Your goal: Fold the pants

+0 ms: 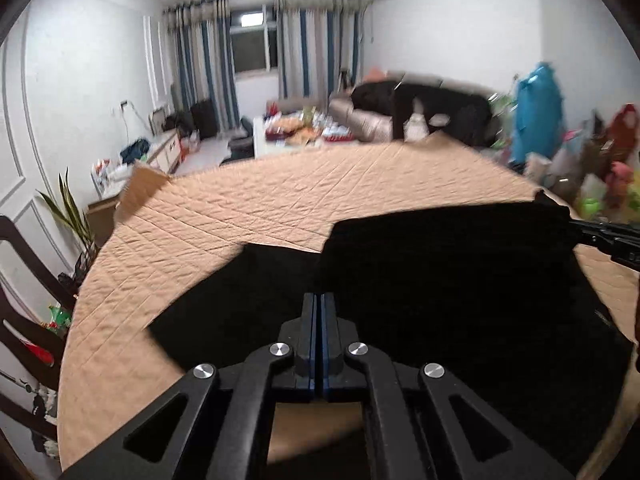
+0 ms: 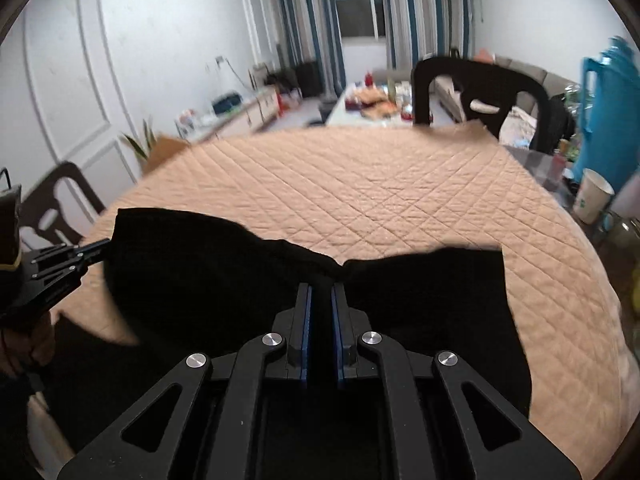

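Black pants [image 1: 440, 280] lie on the near part of a table covered with a peach quilted cloth [image 1: 300, 200]. My left gripper [image 1: 319, 300] has its jaws pressed together on the black fabric near me. My right gripper [image 1: 580, 230] reaches in from the right and pinches the far right edge of the pants. In the right wrist view the pants [image 2: 200, 272] spread left and right, my right gripper [image 2: 321, 292] is shut on the fabric edge, and my left gripper [image 2: 106, 245] holds the left corner.
Dark wooden chairs stand at the table's far side [image 2: 480, 76] and left side [image 1: 24, 280]. A white paper cup [image 2: 592, 196] and glassware sit at the right edge. Blue plastic stools [image 1: 536, 112], a sofa [image 1: 368, 120] and a cluttered coffee table [image 2: 372, 104] lie beyond.
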Tool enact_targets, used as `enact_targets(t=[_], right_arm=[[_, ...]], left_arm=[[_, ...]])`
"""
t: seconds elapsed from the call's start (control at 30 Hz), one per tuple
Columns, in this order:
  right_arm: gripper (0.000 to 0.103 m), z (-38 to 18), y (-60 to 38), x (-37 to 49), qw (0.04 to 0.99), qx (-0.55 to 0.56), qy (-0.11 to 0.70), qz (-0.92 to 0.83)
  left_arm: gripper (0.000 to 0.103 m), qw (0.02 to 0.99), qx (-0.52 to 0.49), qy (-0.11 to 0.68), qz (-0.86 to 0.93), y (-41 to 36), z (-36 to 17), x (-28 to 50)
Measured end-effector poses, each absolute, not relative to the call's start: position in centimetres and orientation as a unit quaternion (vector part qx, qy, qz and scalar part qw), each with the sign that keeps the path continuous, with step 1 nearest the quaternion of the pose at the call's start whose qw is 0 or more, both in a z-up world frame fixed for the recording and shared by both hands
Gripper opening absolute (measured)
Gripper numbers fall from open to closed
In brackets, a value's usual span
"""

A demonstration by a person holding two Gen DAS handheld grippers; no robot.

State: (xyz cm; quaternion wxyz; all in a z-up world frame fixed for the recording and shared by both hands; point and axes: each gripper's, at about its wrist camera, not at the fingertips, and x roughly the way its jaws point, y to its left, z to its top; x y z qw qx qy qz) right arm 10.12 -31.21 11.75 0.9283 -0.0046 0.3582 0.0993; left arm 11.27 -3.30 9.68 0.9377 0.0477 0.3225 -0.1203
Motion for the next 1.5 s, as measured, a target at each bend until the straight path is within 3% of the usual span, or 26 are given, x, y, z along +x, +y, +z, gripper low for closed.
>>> enact_targets(t=[0.17, 0.4, 0.5, 0.57, 0.63, 0.67, 0.83, 1.27, 1.33, 1.4, 1.43, 1.5], right_arm=[[0.003, 11.0, -32.1, 0.2, 0.941, 0.019, 0.322, 0.1], [0.001, 4.6, -36.0, -5.3, 0.919, 0.127, 0.368, 0.065], [0.013, 3.5, -37.5, -6.2, 0.914, 0.168, 0.367, 0.05], [0.027, 3.5, -38.2, -6.5, 0.912, 0.201, 0.353, 0.059], [0.048, 3.7, -38.6, -6.3, 0.913, 0.217, 0.34, 0.056], [0.052, 3.8, -38.7, -6.1, 0.914, 0.222, 0.335, 0.053], [0.052, 3.8, -38.7, -5.4, 0.915, 0.233, 0.326, 0.048], [0.052, 4.1, -40.1, -4.5, 0.924, 0.234, 0.303, 0.022], [0.052, 4.2, -40.1, -4.2, 0.924, 0.237, 0.299, 0.024], [0.052, 4.1, -40.3, -4.1, 0.922, 0.247, 0.297, 0.023], [0.051, 4.1, -40.4, -4.0, 0.921, 0.251, 0.296, 0.022], [0.033, 4.3, -40.5, -4.0, 0.923, 0.252, 0.29, 0.025]], left_arm=[[0.003, 0.941, 0.026, 0.3, -0.153, -2.5, 8.3, 2.2], [0.003, 0.915, -0.001, 0.363, -0.174, -2.1, 2.6, -1.2], [0.004, 0.916, -0.012, 0.364, -0.166, -1.0, 3.0, -0.9], [0.009, 0.923, -0.014, 0.352, -0.158, -0.7, 4.1, -1.0], [0.042, 0.927, -0.013, 0.344, -0.15, -1.1, 5.1, -0.2], [0.047, 0.929, -0.012, 0.34, -0.148, -1.5, 5.3, 0.0], [0.054, 0.928, 0.012, 0.34, -0.15, -4.2, 5.7, 3.8], [0.052, 0.898, 0.09, 0.418, -0.104, -8.3, 2.5, 10.6], [0.025, 0.896, 0.095, 0.419, -0.107, -8.6, 2.6, 10.6], [0.011, 0.897, 0.102, 0.417, -0.103, -8.9, 2.9, 10.5], [0.008, 0.901, 0.105, 0.409, -0.097, -8.9, 3.2, 10.3], [0.007, 0.915, 0.084, 0.385, -0.09, -7.7, 4.2, 9.3]])
